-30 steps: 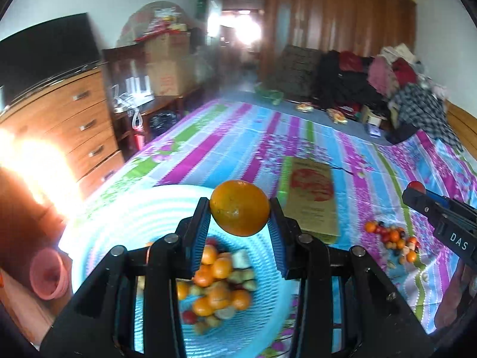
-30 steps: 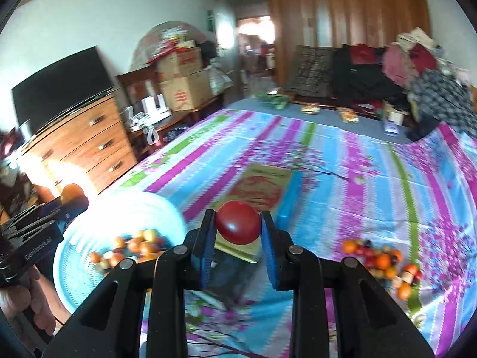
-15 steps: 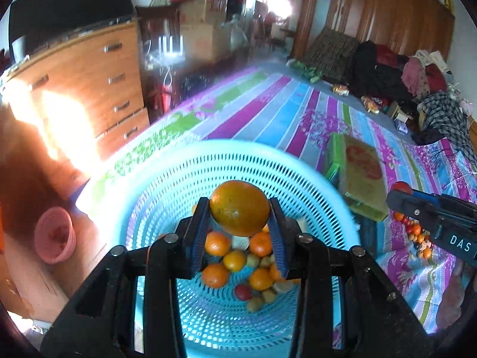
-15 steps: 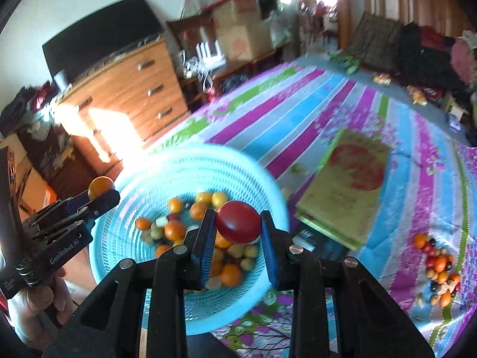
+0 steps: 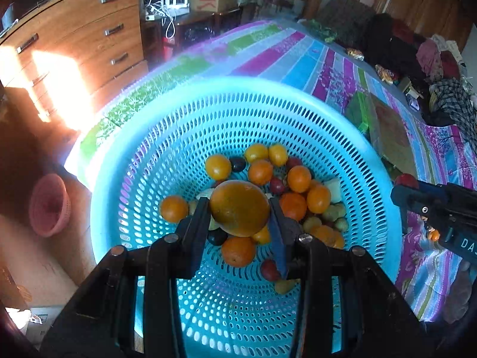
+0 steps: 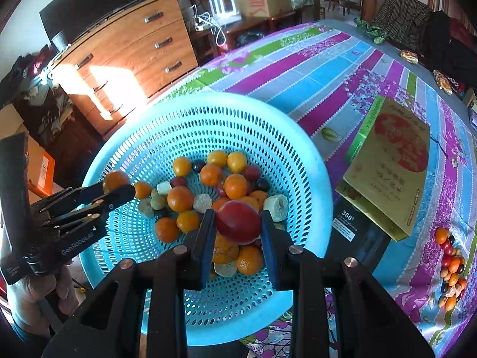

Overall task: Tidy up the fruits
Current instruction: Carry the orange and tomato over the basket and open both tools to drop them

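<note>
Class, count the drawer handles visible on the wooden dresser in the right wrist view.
5 on the dresser: top, second, third, far left, lower left. The sun glare may hide others.
</note>
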`<state>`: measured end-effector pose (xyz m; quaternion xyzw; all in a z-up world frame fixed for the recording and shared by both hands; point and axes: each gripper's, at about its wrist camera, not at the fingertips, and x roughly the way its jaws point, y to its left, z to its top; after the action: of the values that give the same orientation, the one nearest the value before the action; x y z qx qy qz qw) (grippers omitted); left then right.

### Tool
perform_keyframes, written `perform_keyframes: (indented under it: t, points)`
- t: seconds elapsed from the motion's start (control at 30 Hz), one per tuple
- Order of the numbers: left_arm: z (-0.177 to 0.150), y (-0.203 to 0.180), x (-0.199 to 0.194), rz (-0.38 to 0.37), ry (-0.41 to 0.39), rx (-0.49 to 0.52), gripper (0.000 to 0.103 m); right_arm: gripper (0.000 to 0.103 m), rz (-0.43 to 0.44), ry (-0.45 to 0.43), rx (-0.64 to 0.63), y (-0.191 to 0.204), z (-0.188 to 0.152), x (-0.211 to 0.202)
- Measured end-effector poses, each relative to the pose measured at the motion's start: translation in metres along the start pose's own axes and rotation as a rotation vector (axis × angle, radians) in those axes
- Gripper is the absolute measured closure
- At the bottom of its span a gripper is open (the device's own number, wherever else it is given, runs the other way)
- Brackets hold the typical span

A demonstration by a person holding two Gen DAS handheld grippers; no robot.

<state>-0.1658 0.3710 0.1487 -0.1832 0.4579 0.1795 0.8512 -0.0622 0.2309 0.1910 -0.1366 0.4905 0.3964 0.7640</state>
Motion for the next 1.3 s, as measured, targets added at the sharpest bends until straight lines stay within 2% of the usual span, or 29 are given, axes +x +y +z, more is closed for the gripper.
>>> perform_keyframes:
  t: [0.37, 1.13, 1.2, 1.27, 1.3]
  points:
    - [-0.002, 0.014, 0.007, 0.008, 0.026, -0.004, 0.064, 0.07, 0.001, 0.036, 0.003, -0.001, 0.001, 0.017]
    - [0.004, 0.022, 0.014, 0.027, 0.04, -0.021, 0.064, 0.07, 0.012, 0.038, 0.027, -0.007, 0.002, 0.021]
    - [0.003, 0.02, 0.017, 0.026, 0.051, -0.02, 0.063, 0.064, 0.012, 0.039, 0.026, -0.007, 0.002, 0.021]
    - [0.002, 0.019, 0.019, 0.022, 0.061, -0.015, 0.06, 0.044, 0.016, 0.032, 0.028, -0.008, 0.002, 0.02]
    - [0.002, 0.019, 0.019, 0.021, 0.06, -0.015, 0.05, 0.042, 0.013, 0.025, 0.03, -0.008, 0.001, 0.019]
